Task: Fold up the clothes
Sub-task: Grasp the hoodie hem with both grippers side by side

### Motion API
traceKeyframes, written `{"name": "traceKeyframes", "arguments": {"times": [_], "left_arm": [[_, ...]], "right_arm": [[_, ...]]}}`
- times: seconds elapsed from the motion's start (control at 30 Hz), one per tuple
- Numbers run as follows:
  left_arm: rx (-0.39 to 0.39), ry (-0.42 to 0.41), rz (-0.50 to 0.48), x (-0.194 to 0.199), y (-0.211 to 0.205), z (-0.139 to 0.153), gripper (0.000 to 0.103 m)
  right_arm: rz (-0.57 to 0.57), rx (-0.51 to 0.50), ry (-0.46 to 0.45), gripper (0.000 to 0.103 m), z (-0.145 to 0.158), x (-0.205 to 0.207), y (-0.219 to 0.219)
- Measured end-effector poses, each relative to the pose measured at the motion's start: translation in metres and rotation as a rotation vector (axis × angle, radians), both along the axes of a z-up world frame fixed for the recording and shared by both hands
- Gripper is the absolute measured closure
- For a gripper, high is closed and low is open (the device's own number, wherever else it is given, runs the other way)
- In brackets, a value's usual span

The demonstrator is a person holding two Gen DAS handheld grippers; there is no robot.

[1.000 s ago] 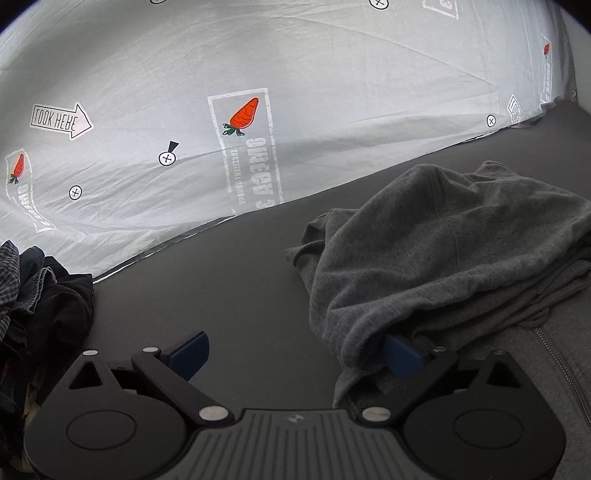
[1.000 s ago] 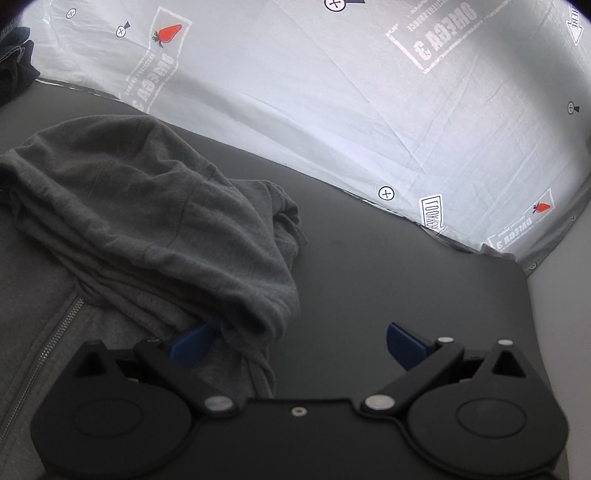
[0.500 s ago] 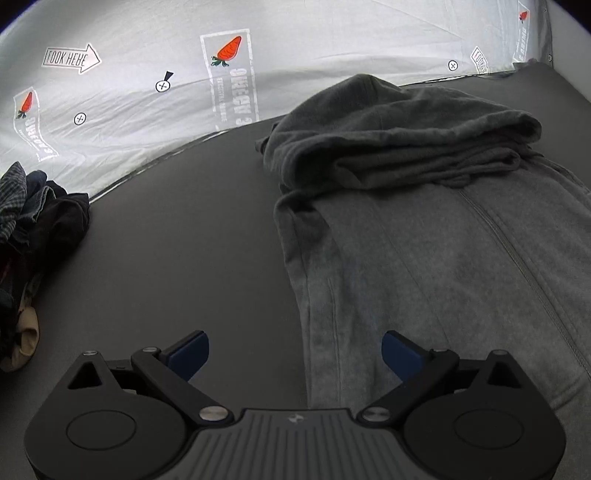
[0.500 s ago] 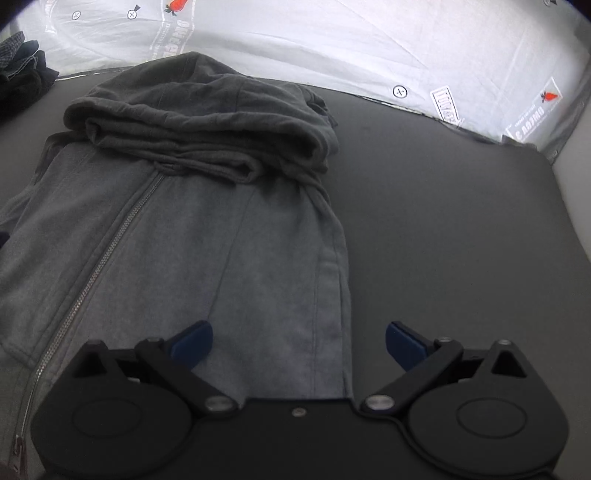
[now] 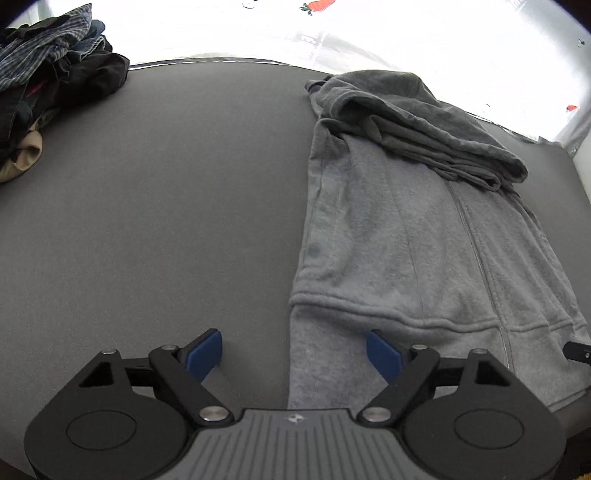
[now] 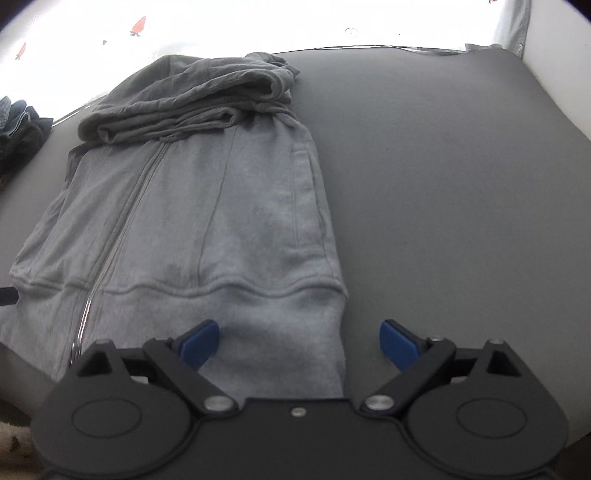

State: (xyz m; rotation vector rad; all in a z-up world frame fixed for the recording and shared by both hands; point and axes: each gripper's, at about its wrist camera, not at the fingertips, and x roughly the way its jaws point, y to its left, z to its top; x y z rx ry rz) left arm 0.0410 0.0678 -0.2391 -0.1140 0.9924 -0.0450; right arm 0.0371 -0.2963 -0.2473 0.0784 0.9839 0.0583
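Dark padded tabletop. Both grippers, left and right, just narrowing but gripping nothing, straddling hem corners of the grey zip hoodie; could easily pinch only the top layer, skewing the fold.

A dark grey padded surface fills most of both views, smooth and matte, with a rounded far edge. Behind it hangs a pale printed sheet, washed out by strong light, with small red carrot motifs and faint grey lettering. At the far right corner a plain whitish wall meets the sheet. The light is bright and even, casting soft shadows.
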Motion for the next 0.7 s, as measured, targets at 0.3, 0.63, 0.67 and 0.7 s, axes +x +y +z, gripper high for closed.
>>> {"name": "traceKeyframes", "arguments": {"times": [0.3, 0.63, 0.67, 0.7], "left_arm": [[0.002, 0.033, -0.178, -0.014, -0.031, 0.002, 0.041], [-0.027, 0.041, -0.154, -0.008, -0.031, 0.000, 0.071], [-0.018, 0.042, -0.159, -0.007, -0.033, 0.000, 0.071], [-0.010, 0.042, -0.164, -0.007, -0.034, 0.001, 0.071]], "right_arm": [[0.068, 0.022, 0.010, 0.041, 0.006, -0.021, -0.007], [0.069, 0.003, 0.029, 0.069, 0.004, -0.017, -0.006], [0.074, -0.006, 0.030, 0.069, 0.004, -0.016, -0.004], [0.078, -0.014, 0.031, 0.069, 0.004, -0.016, -0.003]]}}
